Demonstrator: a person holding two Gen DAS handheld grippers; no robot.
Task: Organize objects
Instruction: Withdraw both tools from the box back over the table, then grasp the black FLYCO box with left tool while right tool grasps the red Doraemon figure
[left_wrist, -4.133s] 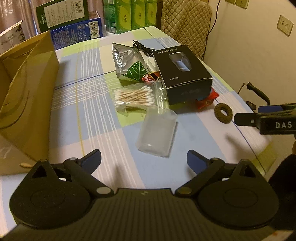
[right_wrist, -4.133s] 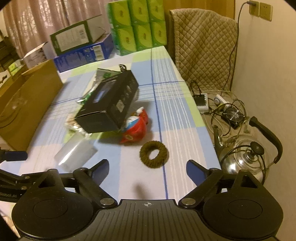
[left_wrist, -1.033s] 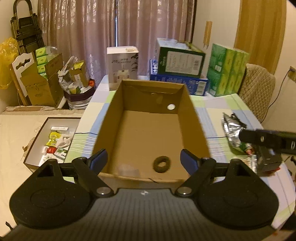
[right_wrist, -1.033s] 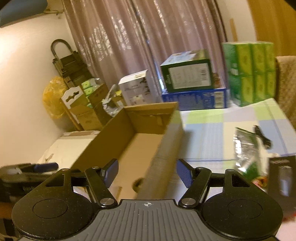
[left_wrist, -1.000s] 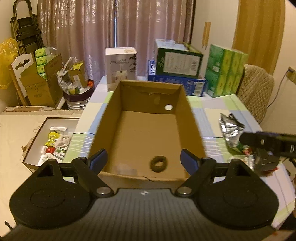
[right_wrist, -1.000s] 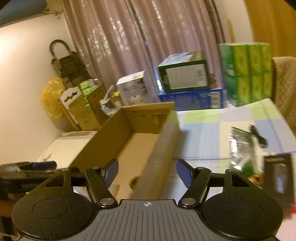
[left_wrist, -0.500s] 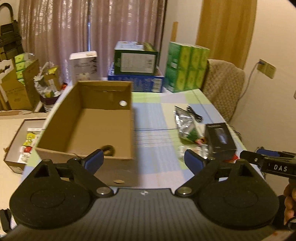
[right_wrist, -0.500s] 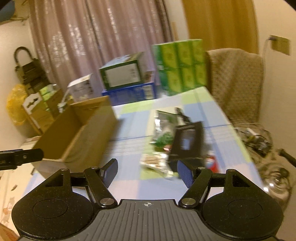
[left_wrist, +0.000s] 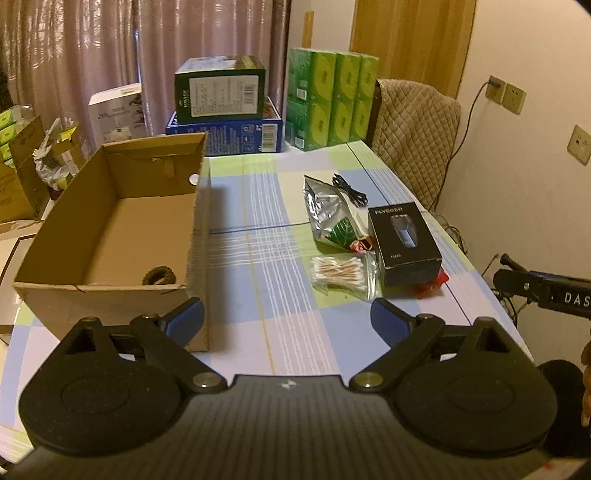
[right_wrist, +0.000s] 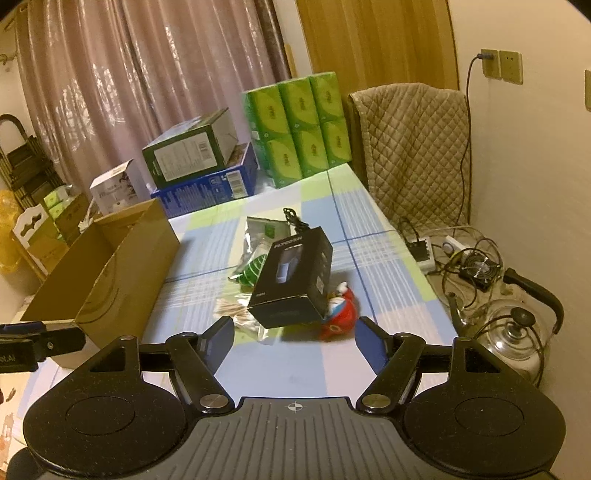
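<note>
Here the left gripper is hovering with its blue-padded fingers spread wide and nothing between them; the right gripper is likewise gaping and carrying nothing. Both are hanging above the near edge of the checked blue-and-green tablecloth, well apart from every object — a stance that, by judgement, is leaving either tool free to reach for the next item.

Just ahead of the right gripper, a black rectangular carton with a window panel is lying flat, its long axis running away from the camera and leaning slightly rightward. A red-and-white rounded toy is touching its near right corner. Beside the carton's left edge, a clear bag of cotton swabs is resting with the swabs lying crosswise. Behind it, a crumpled silver foil pouch with a green leaf print is lying, and a black coiled cable is near its far end.

To the left, an open brown cardboard box is standing with its long axis pointing away; a dark fuzzy ring is already sitting inside, near the front wall. The clustered items are probably still awaiting transfer — the box mouth is facing upward to receive them.
</note>
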